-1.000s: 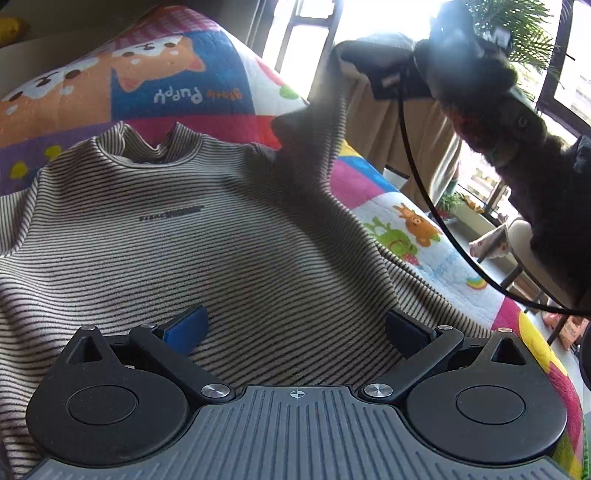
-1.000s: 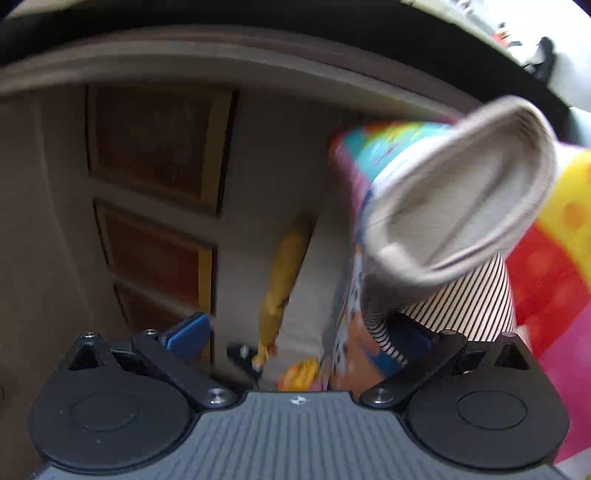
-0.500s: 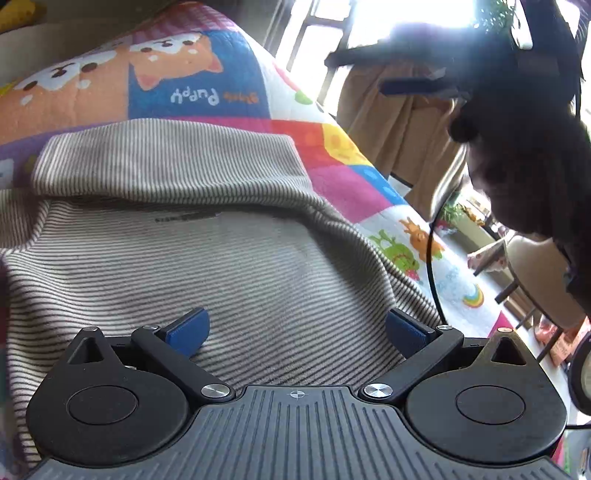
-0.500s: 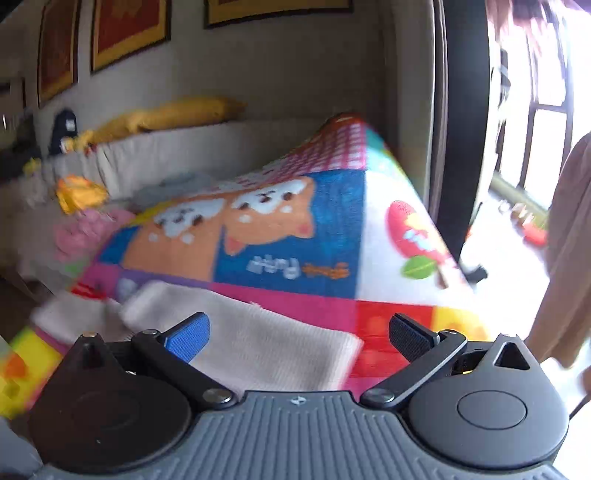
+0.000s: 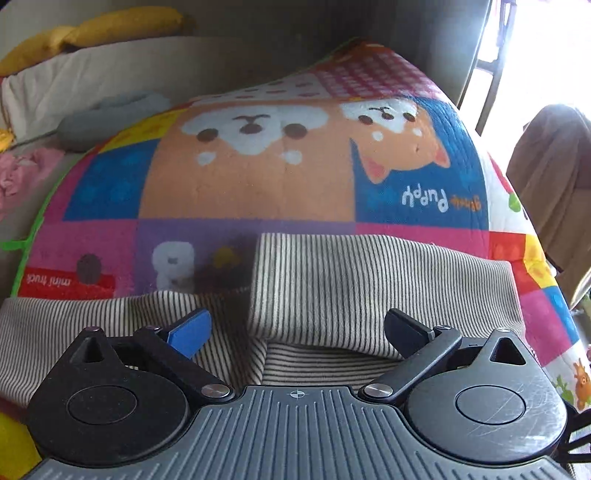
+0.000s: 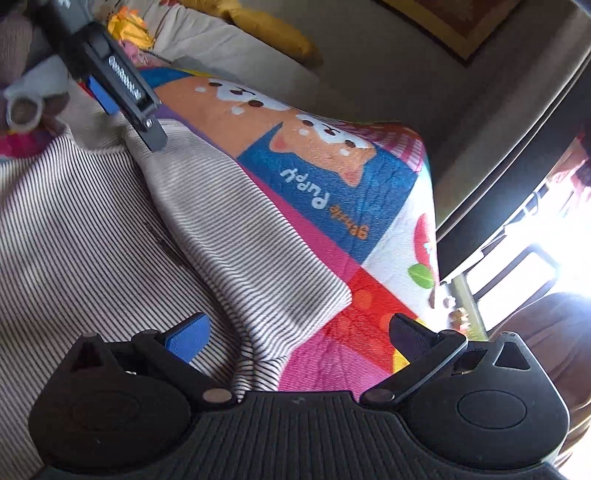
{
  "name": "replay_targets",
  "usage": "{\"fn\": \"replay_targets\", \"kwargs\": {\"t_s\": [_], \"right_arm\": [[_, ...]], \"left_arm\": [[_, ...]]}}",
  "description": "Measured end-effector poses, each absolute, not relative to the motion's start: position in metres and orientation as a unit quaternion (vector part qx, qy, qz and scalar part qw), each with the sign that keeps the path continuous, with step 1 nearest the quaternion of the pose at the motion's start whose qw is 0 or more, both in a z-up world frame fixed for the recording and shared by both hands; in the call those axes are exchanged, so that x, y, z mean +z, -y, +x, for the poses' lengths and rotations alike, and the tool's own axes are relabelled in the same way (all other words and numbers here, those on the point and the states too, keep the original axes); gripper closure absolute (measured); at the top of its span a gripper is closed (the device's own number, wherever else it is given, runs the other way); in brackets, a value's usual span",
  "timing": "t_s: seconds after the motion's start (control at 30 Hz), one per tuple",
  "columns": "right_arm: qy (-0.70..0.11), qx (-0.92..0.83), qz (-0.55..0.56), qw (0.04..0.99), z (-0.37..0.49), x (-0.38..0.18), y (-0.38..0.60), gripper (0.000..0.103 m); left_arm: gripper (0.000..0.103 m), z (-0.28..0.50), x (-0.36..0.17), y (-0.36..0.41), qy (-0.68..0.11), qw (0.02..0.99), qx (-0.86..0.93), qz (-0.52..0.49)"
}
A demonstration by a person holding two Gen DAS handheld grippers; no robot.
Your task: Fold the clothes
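A beige shirt with thin dark stripes [image 5: 369, 288] lies on a colourful quilted mat [image 5: 258, 177]. One sleeve [image 5: 384, 280] is folded across the body, its cuff edge at the middle of the left wrist view. My left gripper [image 5: 295, 328] is open and empty just above the shirt. In the right wrist view the same shirt [image 6: 92, 236] fills the left side, with the folded sleeve [image 6: 251, 236] running down to my open, empty right gripper [image 6: 295, 336]. The left gripper's finger [image 6: 118, 92] shows at the top left, over the far end of the sleeve.
The mat drapes over a raised surface, with a beige cushion [image 5: 92, 81] and a yellow pillow [image 5: 92, 33] behind. A pink cloth [image 5: 22, 173] lies at the left. A bright window [image 6: 535, 251] and a brown draped chair [image 5: 554, 177] stand at the right.
My right gripper has let go of the sleeve, which now lies folded across the shirt's body. Both grippers have shifted, and the left one now looks toward the far edge of the mat.
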State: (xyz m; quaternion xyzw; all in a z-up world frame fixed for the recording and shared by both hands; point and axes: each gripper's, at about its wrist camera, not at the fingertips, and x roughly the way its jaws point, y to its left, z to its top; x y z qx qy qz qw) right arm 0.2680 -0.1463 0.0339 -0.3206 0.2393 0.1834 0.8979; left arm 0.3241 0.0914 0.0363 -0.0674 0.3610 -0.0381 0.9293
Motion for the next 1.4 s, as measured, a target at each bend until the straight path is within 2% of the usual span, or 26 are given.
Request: {"fn": "replay_targets", "kwargs": {"t_s": [0.17,0.23,0.3,0.4,0.57,0.8,0.83,0.87,0.93,1.0,1.07,1.27,1.4], "right_arm": [[-0.321,0.262,-0.080,0.906,0.277,0.085,0.196,0.000],[-0.323,0.248,-0.071,0.911,0.281,0.086,0.202,0.000],[-0.324,0.234,-0.062,0.915,0.286,0.087,0.208,0.000],[-0.325,0.213,-0.049,0.920,0.292,0.089,0.218,0.000],[-0.290,0.179,-0.216,0.915,0.284,0.049,0.170,0.000],[-0.267,0.177,-0.329,0.889,0.291,0.009,0.119,0.000],[-0.265,0.176,-0.338,0.886,0.294,0.005,0.114,0.000],[-0.261,0.170,-0.347,0.885,0.296,0.002,0.110,0.000],[-0.250,0.157,-0.360,0.885,0.300,-0.003,0.106,0.000],[-0.242,0.147,-0.369,0.885,0.304,-0.007,0.104,0.000],[-0.236,0.134,-0.376,0.886,0.307,-0.010,0.105,0.000],[-0.182,0.052,-0.386,0.903,0.300,0.005,0.135,0.001],[-0.199,0.044,-0.367,0.908,0.290,0.018,0.169,0.000]], "left_arm": [[0.003,0.320,0.039,-0.087,-0.346,0.934,-0.075,-0.046],[0.007,0.320,0.043,-0.095,-0.338,0.934,-0.095,-0.069],[0.024,0.324,0.044,-0.105,-0.340,0.930,-0.103,-0.100],[0.023,0.332,0.042,-0.117,-0.348,0.924,-0.094,-0.130],[0.019,0.338,0.034,-0.126,-0.359,0.920,-0.067,-0.141],[0.028,0.356,0.017,-0.110,-0.380,0.916,-0.060,-0.114],[0.032,0.357,0.018,-0.107,-0.378,0.918,-0.053,-0.104],[0.045,0.357,0.019,-0.104,-0.375,0.921,-0.047,-0.094],[0.058,0.358,0.022,-0.099,-0.368,0.926,-0.033,-0.072],[0.080,0.353,0.028,-0.096,-0.356,0.932,-0.033,-0.055],[0.089,0.349,0.037,-0.096,-0.347,0.936,-0.042,-0.045],[0.093,0.313,0.068,-0.094,-0.318,0.941,-0.099,-0.061],[0.093,0.294,0.063,-0.084,-0.325,0.936,-0.128,-0.042]]}}
